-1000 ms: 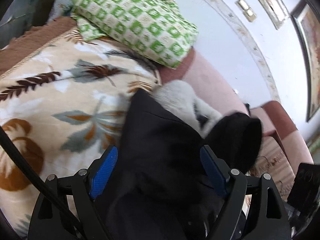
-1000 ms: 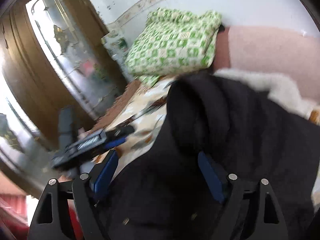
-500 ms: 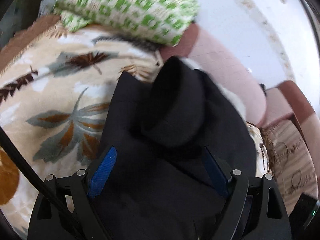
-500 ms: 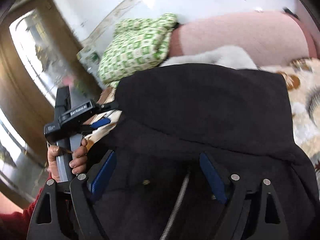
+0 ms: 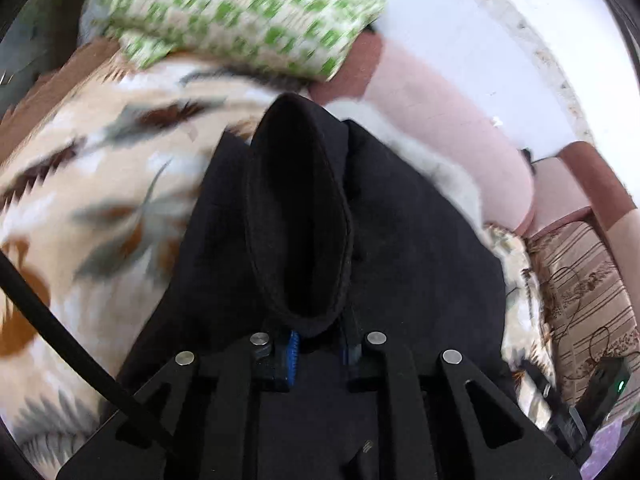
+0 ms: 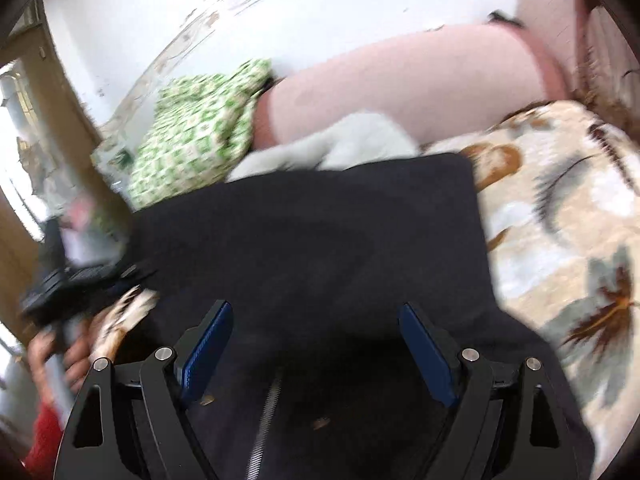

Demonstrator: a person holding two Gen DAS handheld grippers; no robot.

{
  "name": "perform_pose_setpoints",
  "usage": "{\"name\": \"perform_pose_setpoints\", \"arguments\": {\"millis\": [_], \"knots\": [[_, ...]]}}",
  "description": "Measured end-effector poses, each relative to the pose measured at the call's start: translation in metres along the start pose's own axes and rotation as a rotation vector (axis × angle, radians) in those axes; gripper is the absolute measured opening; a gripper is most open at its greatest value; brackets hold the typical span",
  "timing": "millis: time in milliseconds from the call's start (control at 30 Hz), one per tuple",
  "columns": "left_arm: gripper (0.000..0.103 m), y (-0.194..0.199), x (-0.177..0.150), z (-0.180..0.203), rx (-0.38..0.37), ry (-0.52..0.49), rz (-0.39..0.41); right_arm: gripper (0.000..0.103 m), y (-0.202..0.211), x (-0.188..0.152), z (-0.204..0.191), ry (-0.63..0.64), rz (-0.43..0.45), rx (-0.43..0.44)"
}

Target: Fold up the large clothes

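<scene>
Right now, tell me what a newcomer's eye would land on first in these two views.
The black garment fills the middle of both views, spread over the leaf-patterned blanket; the left gripper is shut on a raised fold of it. The right gripper hangs open above the garment's zipper. Behind, a green-and-white checked pillow leans on the pink sofa back.

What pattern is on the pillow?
Green-and-cream checked pillow, a blocky geometric print; clearest in the left wrist view.
</scene>
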State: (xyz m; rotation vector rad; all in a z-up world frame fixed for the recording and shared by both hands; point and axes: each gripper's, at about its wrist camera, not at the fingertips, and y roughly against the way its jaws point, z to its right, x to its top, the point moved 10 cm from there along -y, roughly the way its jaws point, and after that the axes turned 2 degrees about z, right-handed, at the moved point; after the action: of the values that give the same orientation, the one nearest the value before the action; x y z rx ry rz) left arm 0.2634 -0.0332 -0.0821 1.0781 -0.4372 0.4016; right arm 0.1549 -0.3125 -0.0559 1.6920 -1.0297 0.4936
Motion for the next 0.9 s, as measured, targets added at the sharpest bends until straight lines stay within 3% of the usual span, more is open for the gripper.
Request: {"name": "perform_pose_setpoints", "arguments": {"millis": [67,267,400,533,667,767,900], "knots": [[0.019,-0.02,-0.013,-0.016,0.044,0.022,-0.044,0.089,-0.011,0.002,0.012,0.008,-0.008,-0.079],[0.029,-0.035,-0.017,-0.036,-0.022,0.173,-0.095,0.086,-0.047,-0.013,0.047,-0.025,-0.11,-0.183],[0.039,-0.012,-0.018,-0.032,0.027,0.122,-0.087,0.087,-0.049,-0.014,0.047,0.028,-0.124,-0.228],[0.042,0.023,-0.019,-0.023,0.058,0.044,-0.045,0.087,-0.048,-0.014,0.046,0.041,-0.126,-0.242],[0.062,0.043,-0.001,-0.005,0.068,-0.044,0.033,0.087,-0.033,-0.007,0.042,0.022,-0.084,-0.241],[0.065,0.033,0.023,0.004,0.125,-0.093,0.061,0.087,-0.022,-0.001,0.039,0.039,-0.034,-0.267],[0.065,-0.01,0.045,-0.008,0.234,-0.095,0.023,0.087,-0.026,-0.004,0.041,0.054,-0.046,-0.295]]}}
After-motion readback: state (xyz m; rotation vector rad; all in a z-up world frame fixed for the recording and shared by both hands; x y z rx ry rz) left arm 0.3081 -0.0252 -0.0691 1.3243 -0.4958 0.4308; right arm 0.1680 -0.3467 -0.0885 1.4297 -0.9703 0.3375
